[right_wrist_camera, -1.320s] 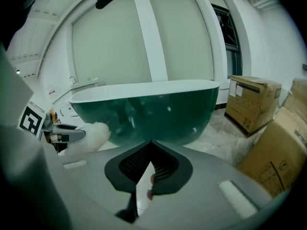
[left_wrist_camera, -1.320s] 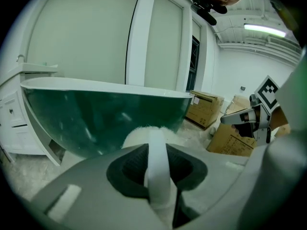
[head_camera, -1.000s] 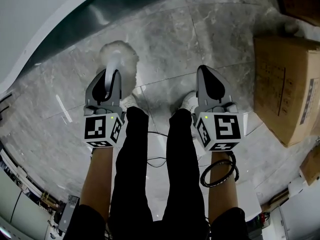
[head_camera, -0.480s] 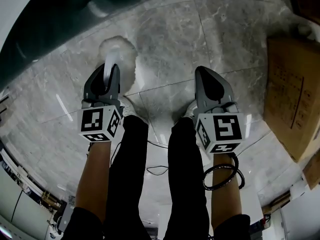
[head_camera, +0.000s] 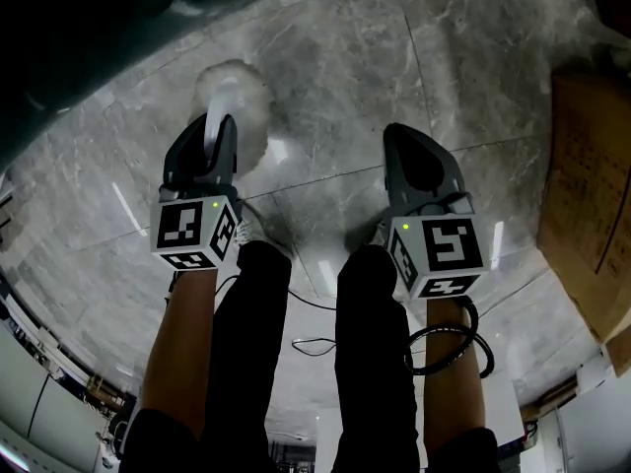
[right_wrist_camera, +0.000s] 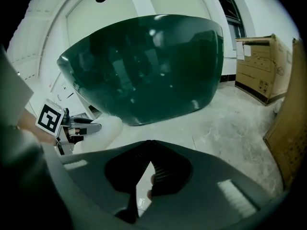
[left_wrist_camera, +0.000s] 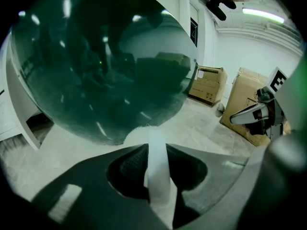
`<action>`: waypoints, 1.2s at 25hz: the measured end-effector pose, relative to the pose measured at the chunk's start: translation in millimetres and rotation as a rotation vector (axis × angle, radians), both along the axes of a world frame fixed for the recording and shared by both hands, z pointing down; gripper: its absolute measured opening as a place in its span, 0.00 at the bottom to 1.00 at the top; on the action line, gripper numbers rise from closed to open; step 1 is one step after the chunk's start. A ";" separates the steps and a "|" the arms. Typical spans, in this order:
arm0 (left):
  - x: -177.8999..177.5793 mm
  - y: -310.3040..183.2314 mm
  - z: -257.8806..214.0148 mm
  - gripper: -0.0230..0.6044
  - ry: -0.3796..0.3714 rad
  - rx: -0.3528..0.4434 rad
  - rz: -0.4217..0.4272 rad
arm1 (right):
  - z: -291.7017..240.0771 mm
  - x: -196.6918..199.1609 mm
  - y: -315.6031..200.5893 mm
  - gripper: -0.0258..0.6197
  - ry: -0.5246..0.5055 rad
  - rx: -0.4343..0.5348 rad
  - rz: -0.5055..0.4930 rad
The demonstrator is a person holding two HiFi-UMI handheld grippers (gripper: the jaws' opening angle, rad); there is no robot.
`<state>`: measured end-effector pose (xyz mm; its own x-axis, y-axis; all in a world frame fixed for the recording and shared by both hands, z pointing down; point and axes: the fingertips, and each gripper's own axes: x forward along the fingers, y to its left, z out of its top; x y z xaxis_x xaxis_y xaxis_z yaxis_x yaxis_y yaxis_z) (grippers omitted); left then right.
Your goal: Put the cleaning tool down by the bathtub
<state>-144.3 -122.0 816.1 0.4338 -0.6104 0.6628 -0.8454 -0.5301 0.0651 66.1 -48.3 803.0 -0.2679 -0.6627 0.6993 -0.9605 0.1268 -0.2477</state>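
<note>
Left gripper (head_camera: 215,131): jaws clamped on the flat white handle (left_wrist_camera: 156,174) of the cleaning tool, which runs forward between them to a fluffy white head (head_camera: 234,99) projecting past the jaw tips. The head view places that head over the grey marble floor (head_camera: 394,57), just beside the lower edge of the dark green bathtub (head_camera: 89,28). The right gripper view shows the same head (right_wrist_camera: 103,128) low at the foot of the tub wall (right_wrist_camera: 144,66). No view settles whether it touches the floor or the tub. Right gripper (head_camera: 399,141): jaws pressed together with nothing between them, held above bare floor to the right of the left gripper and well apart from the tool. The person's legs (head_camera: 375,363) in black trousers stand between the two grippers, and a looped black cable (head_camera: 444,348) hangs at the right wrist. A cardboard box (head_camera: 592,195) stands on the floor at the right edge of the head view. The left gripper view shows two cardboard boxes beyond the tub, one against the far wall (left_wrist_camera: 207,85) and one nearer (left_wrist_camera: 249,97), close to the right gripper.
</note>
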 end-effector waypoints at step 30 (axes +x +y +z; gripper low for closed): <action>-4.6 -6.9 159.2 0.18 -0.031 -0.034 0.038 | 157.6 -10.5 -2.3 0.08 -0.016 -0.054 -0.026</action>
